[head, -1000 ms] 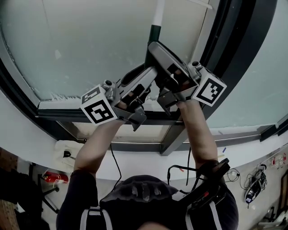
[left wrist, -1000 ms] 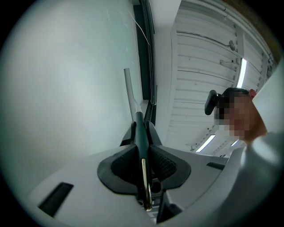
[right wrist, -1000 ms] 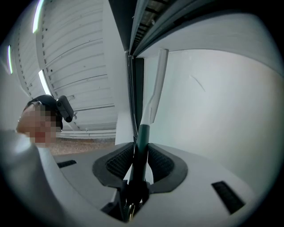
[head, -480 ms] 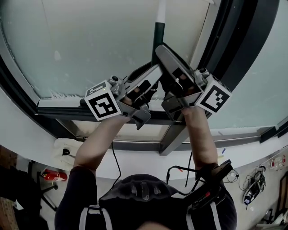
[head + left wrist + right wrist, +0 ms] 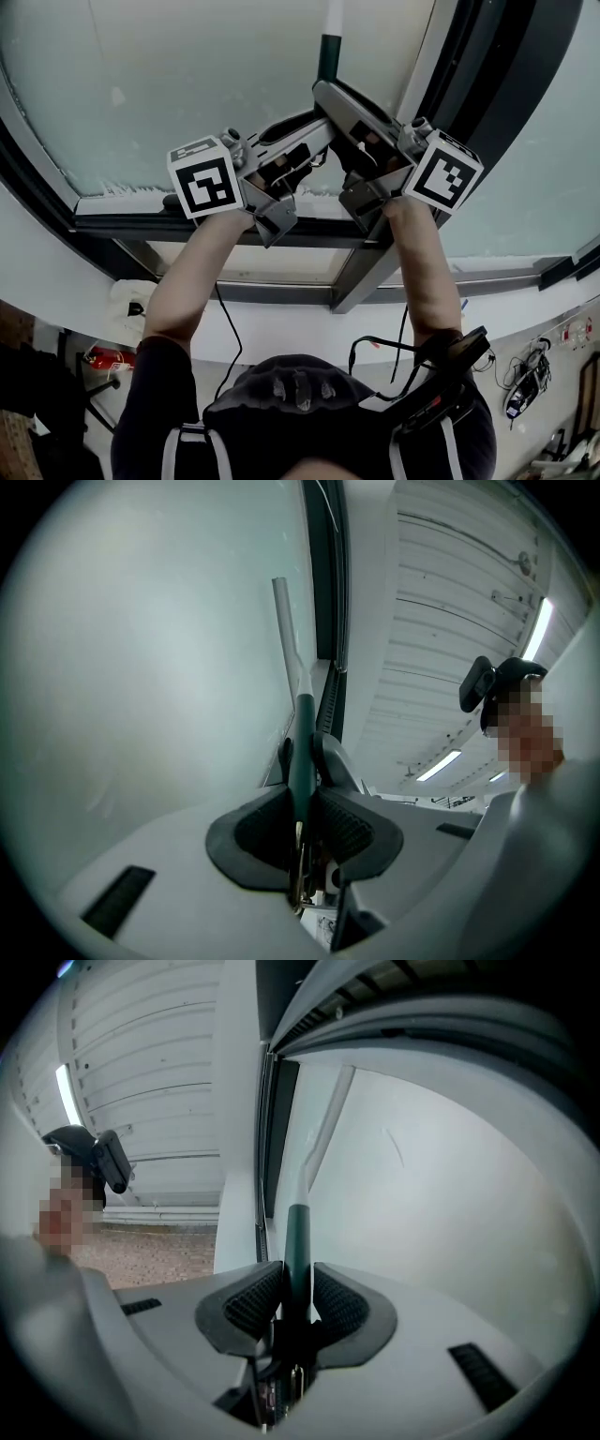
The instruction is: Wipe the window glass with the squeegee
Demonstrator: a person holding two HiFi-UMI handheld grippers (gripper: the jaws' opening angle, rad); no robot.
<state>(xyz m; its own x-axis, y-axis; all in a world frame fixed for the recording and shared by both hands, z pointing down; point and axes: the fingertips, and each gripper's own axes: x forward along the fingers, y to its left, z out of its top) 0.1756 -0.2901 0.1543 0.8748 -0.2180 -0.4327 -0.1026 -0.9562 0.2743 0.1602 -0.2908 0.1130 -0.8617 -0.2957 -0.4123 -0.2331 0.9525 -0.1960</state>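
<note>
Arms (image 5: 192,272) raised overhead, grippers side by side over dark window frame (image 5: 234,230). Left gripper (image 5: 307,133) clenched on dark green squeegee handle (image 5: 327,56), ribbed pads tight on both sides. Right gripper (image 5: 325,92) clenched on same handle, just further along than left. Past jaws, handle becomes white pole (image 5: 333,14) running up close along hazy window glass (image 5: 206,84)
</note>
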